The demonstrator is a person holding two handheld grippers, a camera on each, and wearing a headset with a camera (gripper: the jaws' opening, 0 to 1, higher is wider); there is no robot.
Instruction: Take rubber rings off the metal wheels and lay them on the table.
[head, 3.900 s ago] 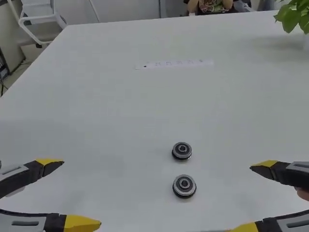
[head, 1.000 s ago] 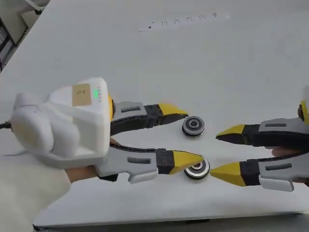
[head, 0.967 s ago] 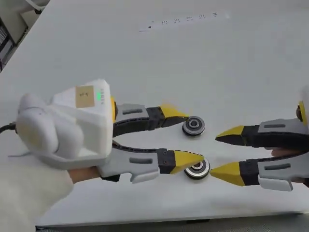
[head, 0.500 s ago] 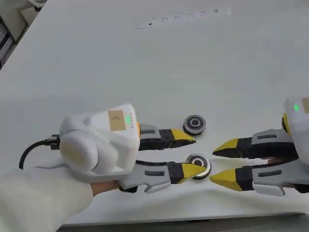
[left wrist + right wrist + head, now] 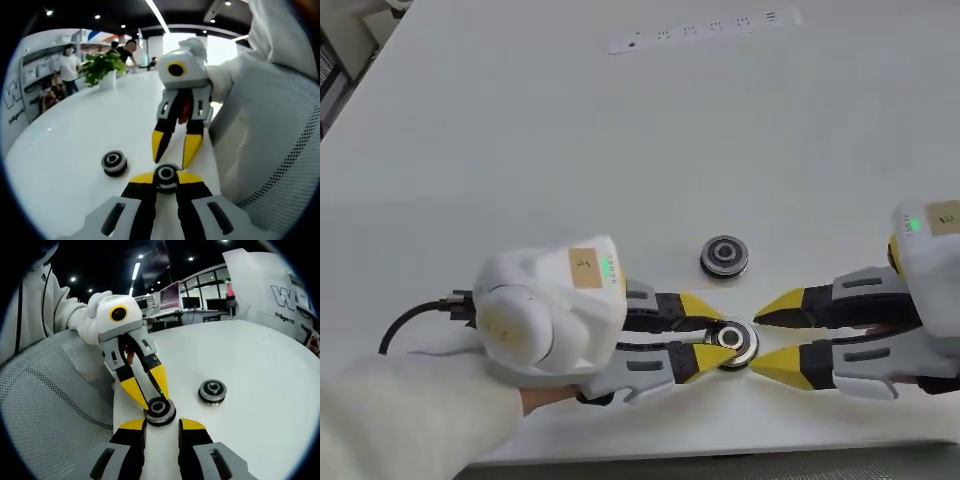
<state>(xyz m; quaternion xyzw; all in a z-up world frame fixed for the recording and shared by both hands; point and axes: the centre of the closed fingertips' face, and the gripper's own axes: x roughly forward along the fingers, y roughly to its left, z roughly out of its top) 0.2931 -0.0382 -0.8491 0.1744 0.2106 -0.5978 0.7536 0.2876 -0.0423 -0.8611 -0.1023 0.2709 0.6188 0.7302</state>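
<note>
Currently left gripper point(image 5: 718, 337) pinching near wheel point(image 5: 733, 340), yellow tips pressing its rim from both sides. Right gripper point(image 5: 756, 341) hovering just beside it, jaws spread, tips facing wheel. Near wheel lying flat close to near edge of tabletop point(image 5: 620, 150); far wheel point(image 5: 724, 256) lying just beyond, untouched. Rubber ring point(image 5: 160, 422) probably stretching, grippy; wheel itself likely stiff, slick, sliding easily. Hooking ring at outer edge looking best.

The near wheel point(image 5: 732, 340) is a small metal disc lying flat on the counter point(image 5: 620, 150), with a black rubber ring point(image 5: 750, 347) still around its rim. It is clamped between the jaw tips of the left hand-held gripper point(image 5: 718, 335). The far wheel point(image 5: 724, 256), identical and also ringed, lies flat nearby, untouched.
</note>
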